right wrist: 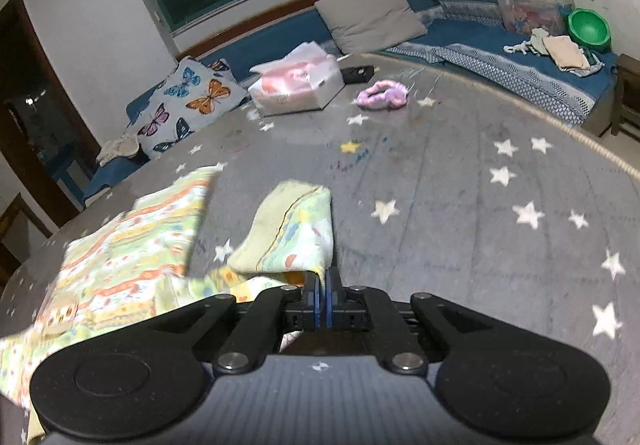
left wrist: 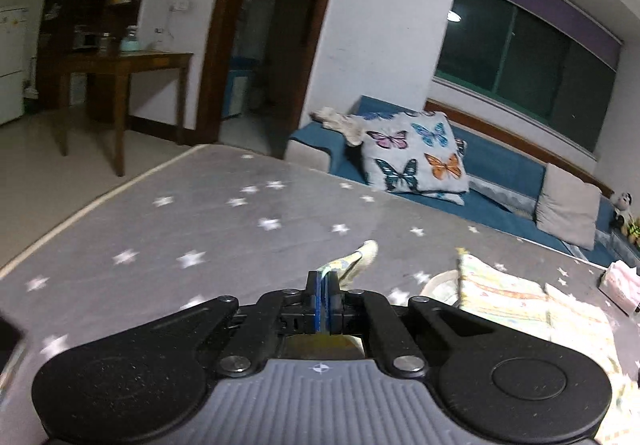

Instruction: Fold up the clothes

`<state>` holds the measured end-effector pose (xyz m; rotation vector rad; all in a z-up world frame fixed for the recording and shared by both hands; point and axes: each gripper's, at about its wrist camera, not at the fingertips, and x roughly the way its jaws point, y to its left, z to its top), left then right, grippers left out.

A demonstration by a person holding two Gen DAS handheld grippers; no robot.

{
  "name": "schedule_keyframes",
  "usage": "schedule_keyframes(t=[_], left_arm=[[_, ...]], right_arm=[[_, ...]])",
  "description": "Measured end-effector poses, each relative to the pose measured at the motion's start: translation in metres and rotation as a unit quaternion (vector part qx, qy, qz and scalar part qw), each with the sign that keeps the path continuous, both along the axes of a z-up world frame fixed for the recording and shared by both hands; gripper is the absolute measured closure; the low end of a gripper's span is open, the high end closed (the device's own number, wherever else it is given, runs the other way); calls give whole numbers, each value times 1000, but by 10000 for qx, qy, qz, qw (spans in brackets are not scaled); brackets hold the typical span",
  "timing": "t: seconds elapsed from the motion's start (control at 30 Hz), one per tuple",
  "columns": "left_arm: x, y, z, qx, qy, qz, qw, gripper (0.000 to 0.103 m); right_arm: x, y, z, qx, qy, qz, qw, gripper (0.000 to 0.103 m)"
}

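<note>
A small pale yellow-green printed garment (right wrist: 120,253) lies on a grey star-patterned mat (right wrist: 460,205). In the right wrist view, my right gripper (right wrist: 323,281) is shut on one folded-over end of the garment (right wrist: 296,233), held just above the mat. In the left wrist view, my left gripper (left wrist: 327,281) is shut on another edge of the garment (left wrist: 356,259), which sticks out past the fingertips. The rest of the garment (left wrist: 520,301) lies to the right on the mat (left wrist: 200,229).
A tissue box (right wrist: 296,85), a purple scrunchie (right wrist: 384,95) and a dark remote (right wrist: 358,73) lie at the mat's far side. A blue bench with a butterfly cushion (left wrist: 416,157) and a grey cushion (right wrist: 368,17) runs behind. A wooden table (left wrist: 120,65) stands far left.
</note>
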<state>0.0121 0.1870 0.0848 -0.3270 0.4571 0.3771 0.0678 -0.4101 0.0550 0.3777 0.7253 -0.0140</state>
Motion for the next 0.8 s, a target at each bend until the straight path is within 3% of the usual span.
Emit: schedule_keyframes(t=[0.1, 0.27, 0.53, 0.67, 0.8], left_arm=[[-39, 9, 0, -39, 35, 155, 9999, 101], [-68, 16, -10, 4, 354, 337, 9988, 101], [-63, 15, -33, 27, 833, 453, 9955, 98], [-57, 13, -41, 219, 984, 471, 9938, 97], [-57, 16, -46, 270, 1090, 575, 9920, 85]], right_arm=[[-2, 2, -5, 52, 39, 4, 10000, 94], [-7, 5, -11, -42, 66, 49, 10000, 75], [-4, 51, -9, -1295, -64, 859, 9878, 53], [8, 64, -12, -1697, -133, 949, 9808, 52], [16, 54, -6, -1969, -317, 638, 9778, 52]])
